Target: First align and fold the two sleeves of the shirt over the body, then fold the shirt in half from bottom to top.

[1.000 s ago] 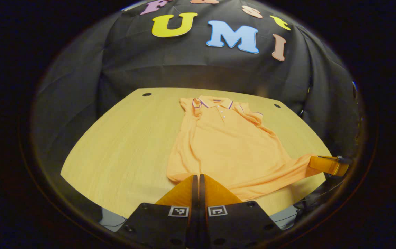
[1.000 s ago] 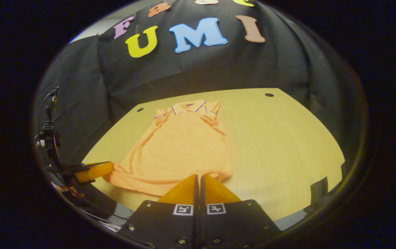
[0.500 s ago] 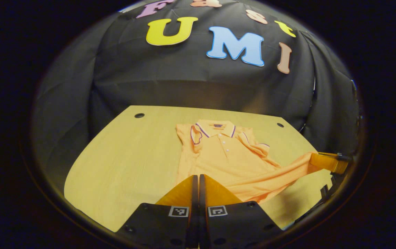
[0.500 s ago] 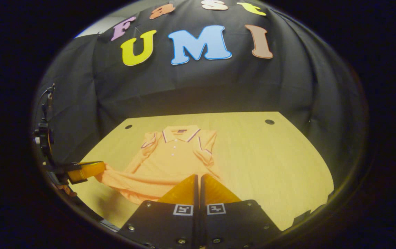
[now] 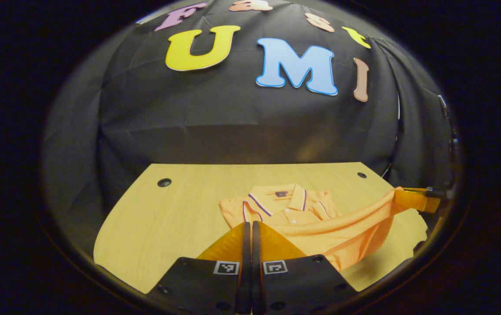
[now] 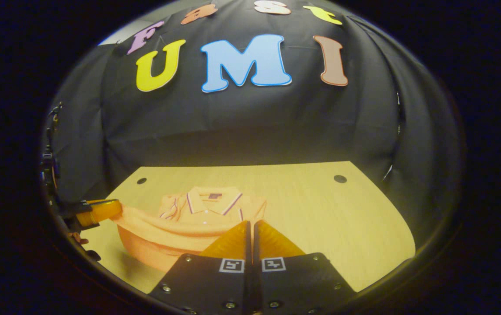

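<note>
Table: a light wooden table (image 5: 167, 218) with a dark round hole near each far corner carries the shirt; its near edge is cut off behind the gripper bodies.
Shirt: an orange short-sleeved polo shirt with a striped collar (image 5: 316, 227) lies towards the middle of the table, collar towards the far edge. Its hem is raised off the wood and stretched taut between the two grippers, sagging slightly in between; this reads as the bottom-to-top fold in hand, the lower half being carried over towards the collar.
Sleeves: both seem tucked in over the body beside the collar (image 6: 213, 201), though the raised hem hides much of them.
Left gripper (image 5: 250, 227): fingers pressed together with hardly a gap, nipping one hem corner, so the cloth can be lifted evenly.
Right gripper (image 6: 250, 227): fingers likewise closed tight on the opposite hem corner; in the left gripper view it sits at the table's right edge with cloth running into it.
Hidden: the pinched corners themselves lie behind the fingers, and the lower body of the shirt is covered by the lifted hem.
</note>
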